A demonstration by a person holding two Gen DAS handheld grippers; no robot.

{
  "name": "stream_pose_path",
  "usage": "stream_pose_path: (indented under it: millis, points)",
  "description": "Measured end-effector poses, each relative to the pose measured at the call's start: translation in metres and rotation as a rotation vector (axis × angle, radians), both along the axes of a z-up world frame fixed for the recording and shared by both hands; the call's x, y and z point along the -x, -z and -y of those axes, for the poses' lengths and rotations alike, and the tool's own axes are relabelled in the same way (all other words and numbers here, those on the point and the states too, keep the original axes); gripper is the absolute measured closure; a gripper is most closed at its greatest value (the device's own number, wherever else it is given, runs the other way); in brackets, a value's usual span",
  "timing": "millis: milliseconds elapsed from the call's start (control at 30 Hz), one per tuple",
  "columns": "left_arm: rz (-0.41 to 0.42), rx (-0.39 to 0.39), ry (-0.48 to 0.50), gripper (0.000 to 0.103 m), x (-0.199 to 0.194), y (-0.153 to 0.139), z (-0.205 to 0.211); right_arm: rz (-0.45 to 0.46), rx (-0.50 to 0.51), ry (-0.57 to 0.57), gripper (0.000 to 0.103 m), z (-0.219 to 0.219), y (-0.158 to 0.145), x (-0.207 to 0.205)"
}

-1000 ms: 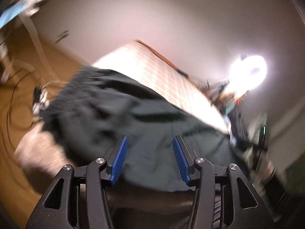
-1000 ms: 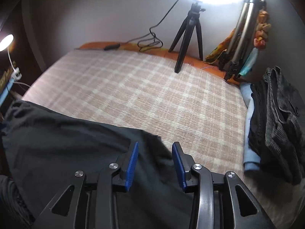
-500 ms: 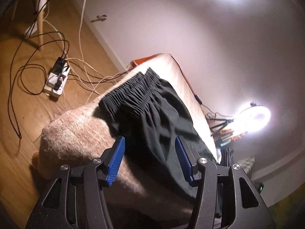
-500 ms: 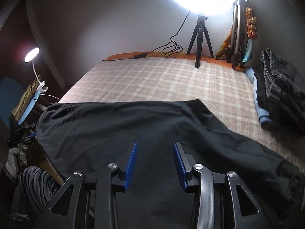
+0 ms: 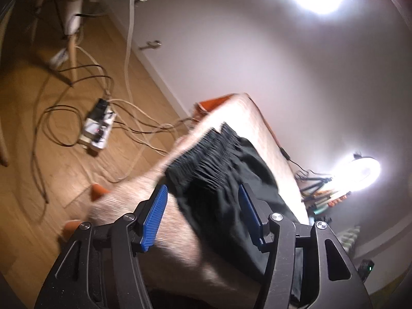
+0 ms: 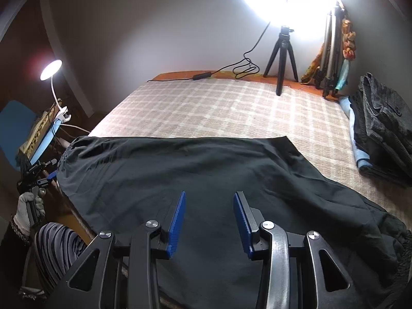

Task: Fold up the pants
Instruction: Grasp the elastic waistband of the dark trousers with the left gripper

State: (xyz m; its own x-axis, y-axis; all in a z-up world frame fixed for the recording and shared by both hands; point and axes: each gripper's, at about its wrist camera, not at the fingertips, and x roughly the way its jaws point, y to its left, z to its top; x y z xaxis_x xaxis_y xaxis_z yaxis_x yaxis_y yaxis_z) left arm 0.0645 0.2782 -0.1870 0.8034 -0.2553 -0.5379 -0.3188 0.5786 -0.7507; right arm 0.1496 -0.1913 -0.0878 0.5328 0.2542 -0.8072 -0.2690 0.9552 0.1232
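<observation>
Right now your right gripper point(image 6: 208, 221) hangs part-open and empty over the black pants point(image 6: 206, 175), which lie lengthwise along the bed's point(image 6: 231, 108) near edge. Your left gripper point(image 5: 203, 216), jaws opening and empty, faces the waistband point(image 5: 206, 152) at the bed's corner; beyond, checked blanket lies free.

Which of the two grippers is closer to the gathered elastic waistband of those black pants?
Left. The left gripper, jaws opening with nothing between them, hovers right beside the waistband at the bed's corner. The right gripper is open over the middle of the pants, away from the waistband end.
</observation>
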Motion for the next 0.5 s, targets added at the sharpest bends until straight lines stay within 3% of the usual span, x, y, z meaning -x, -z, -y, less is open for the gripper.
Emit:
stream_pose_path:
  millis: [267,500]
  points:
    - [-0.01,0.066,0.056,0.043,-0.012,0.012,-0.006,-0.017,-0.011,0.0,0.063,-0.009,0.007,-0.009]
    - [0.051,0.163,0.028,0.04,-0.016,0.018,-0.008,-0.009,-0.001,-0.003,0.063,-0.012,0.002,-0.01]
